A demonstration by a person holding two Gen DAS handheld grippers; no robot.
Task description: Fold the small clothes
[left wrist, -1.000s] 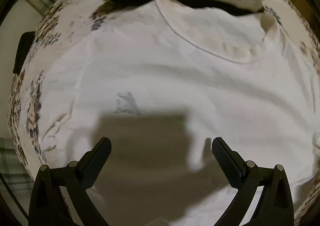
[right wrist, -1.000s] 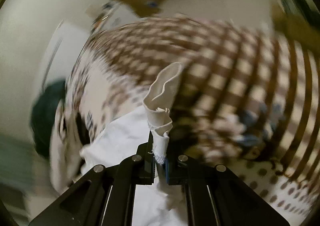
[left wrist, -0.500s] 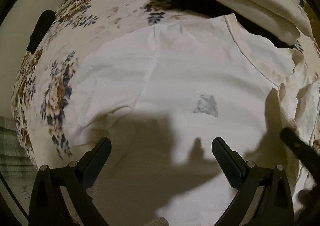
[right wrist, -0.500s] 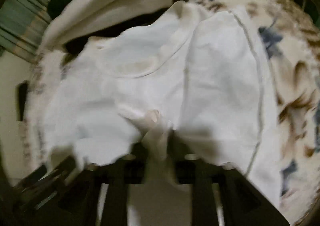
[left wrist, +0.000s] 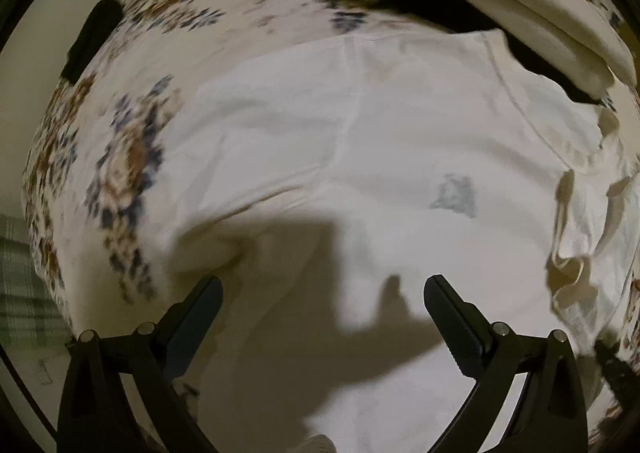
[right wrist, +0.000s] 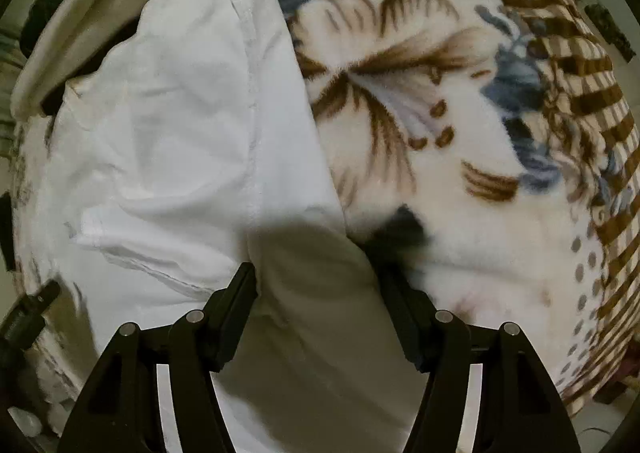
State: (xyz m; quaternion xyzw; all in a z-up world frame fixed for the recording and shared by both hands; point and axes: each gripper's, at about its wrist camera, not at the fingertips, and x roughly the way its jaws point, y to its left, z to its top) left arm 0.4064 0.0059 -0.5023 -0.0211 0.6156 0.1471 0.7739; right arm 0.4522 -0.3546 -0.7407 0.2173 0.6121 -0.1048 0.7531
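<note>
A floral blanket (right wrist: 460, 101) fills both views, with a cream folded stack (left wrist: 500, 9) at the left-wrist frame's upper right. The white shirt (left wrist: 360, 157) lies spread at centre. The right gripper (right wrist: 316, 289), jaws just opening, straddles its folded edge without pinching; the left gripper (left wrist: 322, 301) hovers wide open, empty.

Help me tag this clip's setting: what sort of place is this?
Probably a bedroom: the white cotton T-shirt lies on a fleecy blanket with brown and blue flowers, seemingly spread over a bed, beside folded cream fabric.
</note>
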